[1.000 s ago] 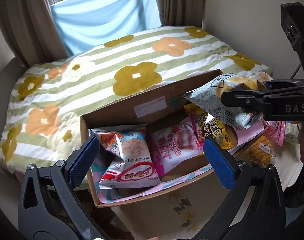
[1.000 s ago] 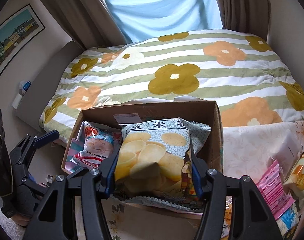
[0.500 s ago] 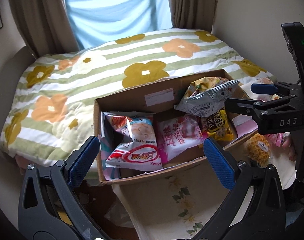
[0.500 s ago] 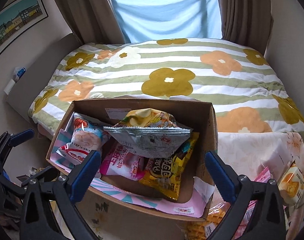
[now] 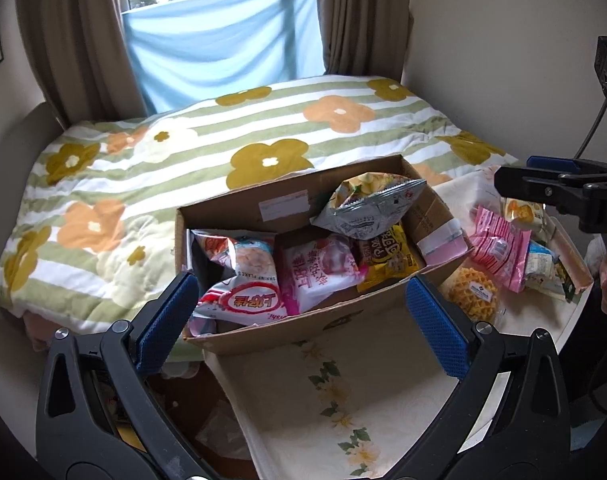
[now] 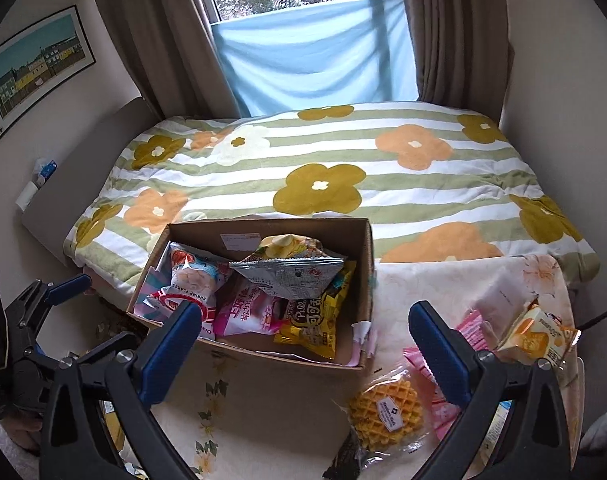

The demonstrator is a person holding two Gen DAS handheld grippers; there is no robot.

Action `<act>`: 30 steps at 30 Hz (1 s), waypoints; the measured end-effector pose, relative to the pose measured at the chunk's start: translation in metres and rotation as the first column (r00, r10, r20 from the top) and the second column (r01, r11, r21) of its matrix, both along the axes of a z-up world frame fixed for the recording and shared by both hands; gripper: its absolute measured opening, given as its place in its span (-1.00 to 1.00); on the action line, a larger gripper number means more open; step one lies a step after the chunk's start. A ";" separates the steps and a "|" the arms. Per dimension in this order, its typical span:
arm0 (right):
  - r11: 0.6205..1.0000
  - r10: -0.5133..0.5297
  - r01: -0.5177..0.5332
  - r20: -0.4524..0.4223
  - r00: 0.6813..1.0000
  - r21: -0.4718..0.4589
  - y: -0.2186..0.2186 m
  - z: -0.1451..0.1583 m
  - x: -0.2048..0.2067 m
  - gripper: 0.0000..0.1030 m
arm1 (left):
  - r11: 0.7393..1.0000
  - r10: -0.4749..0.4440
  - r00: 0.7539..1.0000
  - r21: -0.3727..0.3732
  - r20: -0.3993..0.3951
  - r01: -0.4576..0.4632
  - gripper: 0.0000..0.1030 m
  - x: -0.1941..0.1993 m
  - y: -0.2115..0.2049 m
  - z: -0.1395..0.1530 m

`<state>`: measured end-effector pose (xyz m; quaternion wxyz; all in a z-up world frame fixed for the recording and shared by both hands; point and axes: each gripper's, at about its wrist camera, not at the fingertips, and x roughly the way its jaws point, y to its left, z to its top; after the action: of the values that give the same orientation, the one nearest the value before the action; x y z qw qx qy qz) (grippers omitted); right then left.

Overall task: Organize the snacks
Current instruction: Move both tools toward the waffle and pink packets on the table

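Observation:
A cardboard box [image 5: 287, 204] [image 6: 365, 248] stands on a floral-cloth table. It holds a silver chip bag [image 5: 367, 208] [image 6: 291, 272] on top, a shrimp-flakes bag [image 5: 243, 280] [image 6: 191, 284], a pink bag [image 5: 319, 276] [image 6: 247, 312] and a yellow bag [image 5: 387, 260] [image 6: 315, 320]. Right of the box lie a waffle pack [image 5: 473, 294] [image 6: 387, 410], pink packets [image 5: 499, 252] [image 6: 475, 330] and a yellow pack [image 6: 537, 336]. My left gripper [image 5: 299, 320] is open and empty, in front of the box. My right gripper [image 6: 303, 344] is open and empty, near the box's front right corner.
A bed with a green-striped flower blanket [image 5: 183, 152] [image 6: 343, 168] lies behind the box. Curtains and a window stand at the back. The right gripper shows at the right edge of the left wrist view [image 5: 559, 192]. The left gripper shows at the left of the right wrist view [image 6: 35, 304].
My right gripper opened and let go of the silver chip bag, which now rests on top of the snacks in the box. Both grippers have drawn back from the box.

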<state>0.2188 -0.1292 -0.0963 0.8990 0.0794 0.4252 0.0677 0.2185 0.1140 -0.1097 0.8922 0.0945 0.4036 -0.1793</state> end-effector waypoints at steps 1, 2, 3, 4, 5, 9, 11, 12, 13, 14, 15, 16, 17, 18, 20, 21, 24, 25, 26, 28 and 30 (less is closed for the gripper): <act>1.000 -0.017 0.017 0.005 1.000 -0.002 -0.005 0.004 -0.006 0.99 | 1.000 -0.009 1.000 -0.005 -0.003 0.009 0.99 -0.003 -0.003 0.000; 0.999 -0.036 0.036 0.006 0.999 -0.005 -0.012 0.006 -0.012 0.99 | 1.000 -0.020 1.000 -0.012 -0.006 0.020 0.99 -0.005 -0.006 0.000; 0.999 -0.053 0.053 0.003 0.999 -0.007 -0.018 0.009 -0.018 0.99 | 0.999 -0.031 0.999 -0.018 -0.008 0.031 0.99 -0.008 -0.009 -0.001; 0.998 -0.068 0.068 0.000 0.998 -0.013 -0.023 0.010 -0.023 0.99 | 0.999 -0.043 0.999 -0.024 -0.012 0.043 0.99 -0.010 -0.012 -0.001; 0.996 -0.082 0.082 -0.002 0.997 -0.024 -0.029 0.012 -0.028 0.99 | 0.998 -0.053 0.998 -0.029 -0.014 0.053 0.99 -0.013 -0.015 -0.002; 0.990 -0.118 0.117 -0.003 0.993 -0.079 -0.050 0.014 -0.050 1.00 | 0.995 -0.083 0.996 -0.054 -0.019 0.082 0.99 -0.023 -0.028 -0.004; 0.988 -0.129 0.129 -0.005 0.992 -0.087 -0.060 0.011 -0.059 0.99 | 0.994 -0.089 0.996 -0.064 -0.029 0.087 0.99 -0.027 -0.035 -0.006; 0.988 -0.131 0.130 -0.005 0.991 -0.084 -0.066 0.010 -0.064 0.99 | 0.993 -0.093 0.995 -0.071 -0.037 0.091 0.99 -0.029 -0.039 -0.007; 0.988 -0.132 0.131 -0.006 0.991 -0.084 -0.071 0.008 -0.067 0.99 | 0.992 -0.098 0.994 -0.079 -0.045 0.095 0.99 -0.032 -0.043 -0.008; 0.987 -0.134 0.132 -0.010 0.991 -0.086 -0.076 0.006 -0.070 0.99 | 0.992 -0.103 0.993 -0.084 -0.052 0.099 0.99 -0.034 -0.047 -0.010; 0.987 -0.135 0.133 -0.016 0.991 -0.088 -0.081 0.003 -0.072 0.99 | 0.991 -0.105 0.993 -0.084 -0.058 0.100 0.99 -0.036 -0.051 -0.012; 0.987 -0.134 0.132 -0.020 0.991 -0.088 -0.087 0.001 -0.074 1.00 | 0.992 -0.104 0.993 -0.082 -0.063 0.099 0.99 -0.038 -0.055 -0.014; 0.989 -0.128 0.125 -0.026 0.991 -0.085 -0.092 -0.002 -0.076 1.00 | 0.992 -0.102 0.992 -0.079 -0.069 0.097 0.99 -0.040 -0.060 -0.017; 0.990 -0.120 0.117 -0.032 0.992 -0.085 -0.097 -0.004 -0.076 1.00 | 0.993 -0.097 0.992 -0.077 -0.077 0.091 0.99 -0.042 -0.066 -0.020; 0.992 -0.093 0.089 -0.042 0.995 -0.094 -0.106 -0.011 -0.076 1.00 | 0.994 -0.079 0.992 -0.078 -0.095 0.071 0.99 -0.044 -0.076 -0.026; 0.993 -0.075 0.070 -0.048 0.996 -0.099 -0.110 -0.016 -0.074 0.99 | 0.995 -0.066 0.992 -0.080 -0.105 0.058 0.99 -0.045 -0.081 -0.029; 0.995 -0.013 0.004 -0.085 0.996 -0.102 -0.123 -0.033 -0.066 0.99 | 0.997 -0.011 0.990 -0.083 -0.138 0.000 0.99 -0.049 -0.096 -0.040; 0.995 0.008 -0.018 -0.098 0.995 -0.101 -0.126 -0.040 -0.062 0.99 | 0.996 0.009 0.989 -0.089 -0.150 -0.023 0.99 -0.051 -0.101 -0.044; 0.994 0.029 -0.041 -0.112 0.993 -0.104 -0.129 -0.047 -0.059 1.00 | 0.995 0.030 0.986 -0.094 -0.166 -0.046 0.99 -0.052 -0.107 -0.049; 0.990 0.068 -0.085 -0.141 0.988 -0.114 -0.136 -0.062 -0.050 0.99 | 0.991 0.070 0.977 -0.100 -0.199 -0.092 0.99 -0.053 -0.116 -0.059; 0.983 0.111 -0.134 -0.175 0.978 -0.123 -0.140 -0.076 -0.040 0.99 | 0.986 0.108 0.968 -0.101 -0.226 -0.133 0.99 -0.055 -0.127 -0.071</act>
<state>0.1789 -0.2689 -0.1727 0.8575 -0.0023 0.5071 0.0874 0.1637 -0.0126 -0.1804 0.8554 -0.0020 0.4936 -0.1570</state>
